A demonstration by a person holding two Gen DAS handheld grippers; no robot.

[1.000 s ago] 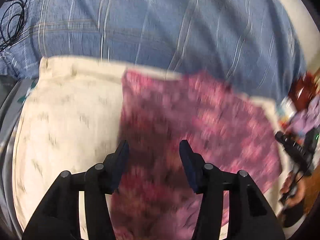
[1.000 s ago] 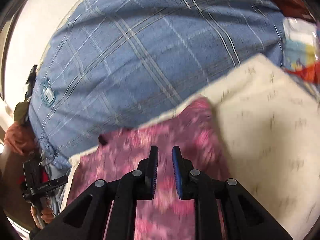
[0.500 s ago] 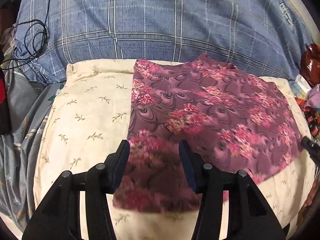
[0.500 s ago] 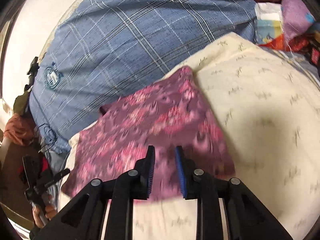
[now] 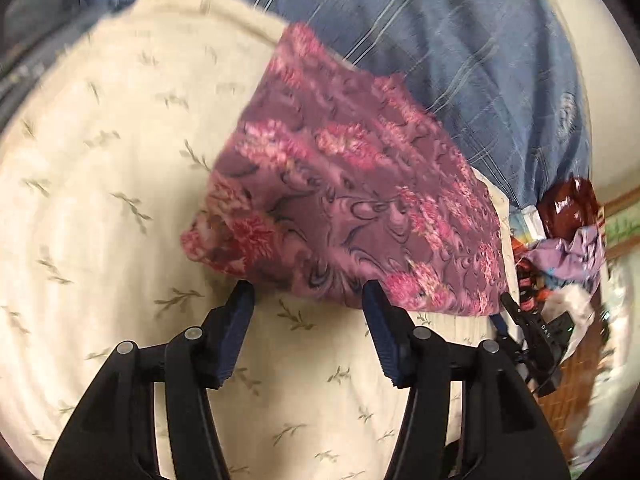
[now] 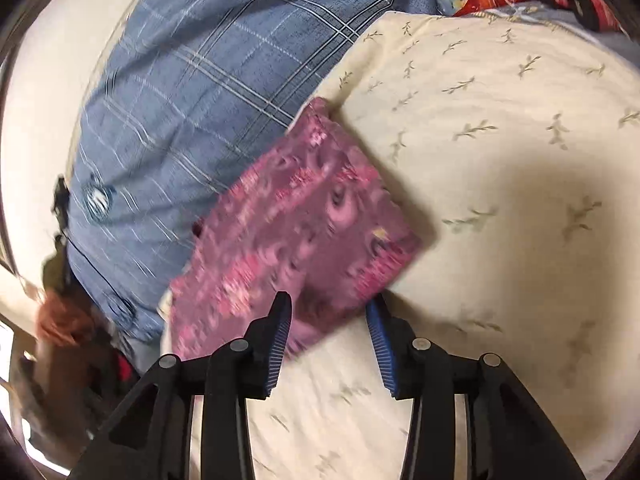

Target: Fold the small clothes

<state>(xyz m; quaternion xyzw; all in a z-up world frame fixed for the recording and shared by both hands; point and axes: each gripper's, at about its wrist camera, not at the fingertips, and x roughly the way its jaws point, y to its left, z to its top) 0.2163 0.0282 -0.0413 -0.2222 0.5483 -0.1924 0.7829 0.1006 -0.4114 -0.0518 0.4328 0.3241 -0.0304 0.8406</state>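
Note:
A purple cloth with pink flowers (image 5: 360,208) lies folded flat on a cream pillow with a sprig print (image 5: 100,200). My left gripper (image 5: 307,290) sits just before the cloth's near edge, its jaws wide and opening, nothing between the pads. In the right wrist view the same cloth (image 6: 304,232) is blurred. My right gripper (image 6: 328,303) is at its near corner with jaws opening; the cloth's edge reaches between the fingers but the pads do not press on it. The right gripper (image 5: 536,332) also shows at the cloth's right end in the left wrist view.
A blue plaid cushion (image 5: 460,40) lies behind the cream pillow. A heap of colourful clothes and a shiny red bag (image 5: 568,232) sits off the pillow's right end. A cream wall (image 6: 36,100) stands beyond. A blurred hand (image 6: 60,320) shows at far left.
Both grippers have drawn back from over the cloth to its near edge and rolled. The right jaws went from nearly shut to wide apart. The cloth stays flat on the pillow.

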